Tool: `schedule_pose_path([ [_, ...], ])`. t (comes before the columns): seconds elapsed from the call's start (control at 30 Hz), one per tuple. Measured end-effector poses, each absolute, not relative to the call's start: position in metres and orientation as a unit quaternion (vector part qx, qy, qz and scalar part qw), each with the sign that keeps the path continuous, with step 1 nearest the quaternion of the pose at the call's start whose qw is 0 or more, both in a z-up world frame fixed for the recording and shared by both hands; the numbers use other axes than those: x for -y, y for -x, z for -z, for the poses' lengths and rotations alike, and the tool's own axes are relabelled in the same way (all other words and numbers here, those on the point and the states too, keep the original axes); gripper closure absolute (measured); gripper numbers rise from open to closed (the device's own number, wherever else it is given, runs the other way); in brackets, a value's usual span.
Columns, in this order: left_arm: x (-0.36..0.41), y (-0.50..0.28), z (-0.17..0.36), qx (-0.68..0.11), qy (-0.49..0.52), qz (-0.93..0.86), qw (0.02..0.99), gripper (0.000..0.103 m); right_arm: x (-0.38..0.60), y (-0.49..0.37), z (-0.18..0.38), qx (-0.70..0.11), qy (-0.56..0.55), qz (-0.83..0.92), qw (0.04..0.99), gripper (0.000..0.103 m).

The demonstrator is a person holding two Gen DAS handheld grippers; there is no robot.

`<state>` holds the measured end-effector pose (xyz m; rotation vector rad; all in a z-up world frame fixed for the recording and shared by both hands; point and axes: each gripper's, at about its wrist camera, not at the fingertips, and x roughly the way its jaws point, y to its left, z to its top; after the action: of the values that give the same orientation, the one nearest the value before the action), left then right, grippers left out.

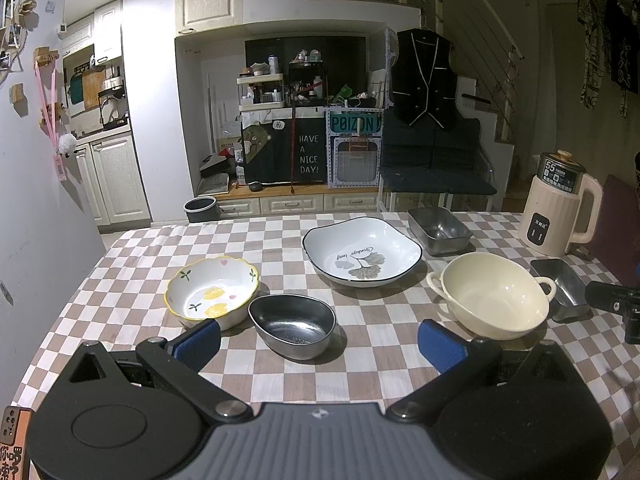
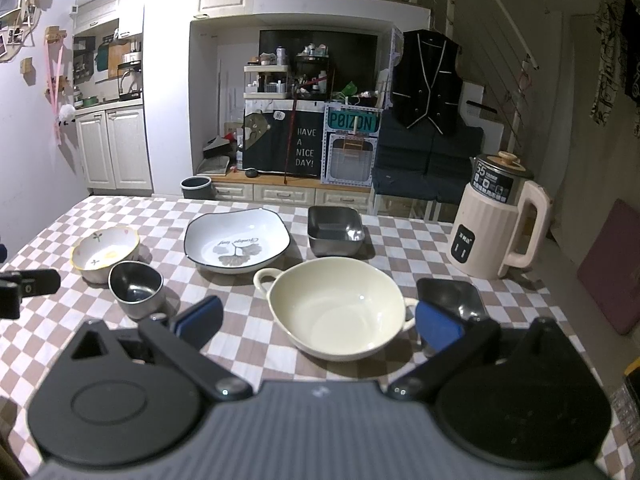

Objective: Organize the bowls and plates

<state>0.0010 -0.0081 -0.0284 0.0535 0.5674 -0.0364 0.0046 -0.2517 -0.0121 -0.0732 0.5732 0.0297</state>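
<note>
**Six dishes spread out, both tools released and waiting**

Nothing stacked or nested yet; task judged at its very start. Left tool (image 1: 319,342) released, blue pads wide apart, hovering low over the near edge of the worktop (image 1: 132,248) and framing the oval steel bowl (image 1: 293,326) at lower centre of the left wrist view. Probably lined up there as a first pick, though no pad touching it. Right tool (image 2: 318,318) likewise released and empty, straddling the cream two-handled bowl (image 2: 340,308) at centre of the right wrist view, its right pad partly covering a small steel tray (image 2: 450,296).

Flower-painted bowl (image 1: 212,294) just beside the oval steel bowl, at centre left. White leaf-print plate (image 1: 362,252) further back, near the middle. Square steel tray (image 1: 440,230) behind it, toward upper right. All upright, each on its own patch of cloth, likely laid out apart so each can be gripped by its rim.

Worktop covered in a brown-and-white checked cloth, flat, a few soft creases. Cream electric kettle (image 2: 500,224) at the right edge, well apart from the dishes. Beyond: dim room, white kitchen cabinets at upper left, cluttered shelving at centre, dark vest hanging at upper right, stair rail behind.
</note>
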Motion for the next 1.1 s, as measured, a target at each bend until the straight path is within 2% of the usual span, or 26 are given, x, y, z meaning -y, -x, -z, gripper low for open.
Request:
schedule_pose_path([
  [0.77,0.004,-0.002,0.02,-0.291,-0.019,0.015,0.956,0.0,0.255,-0.007,0.02,-0.276,0.048,-0.008,0.96,0.0],
  [1.1,0.004,-0.031,0.021,-0.29,-0.013,0.025,0.957,0.0,0.261,-0.03,0.015,-0.272,0.024,-0.023,0.962,0.0],
])
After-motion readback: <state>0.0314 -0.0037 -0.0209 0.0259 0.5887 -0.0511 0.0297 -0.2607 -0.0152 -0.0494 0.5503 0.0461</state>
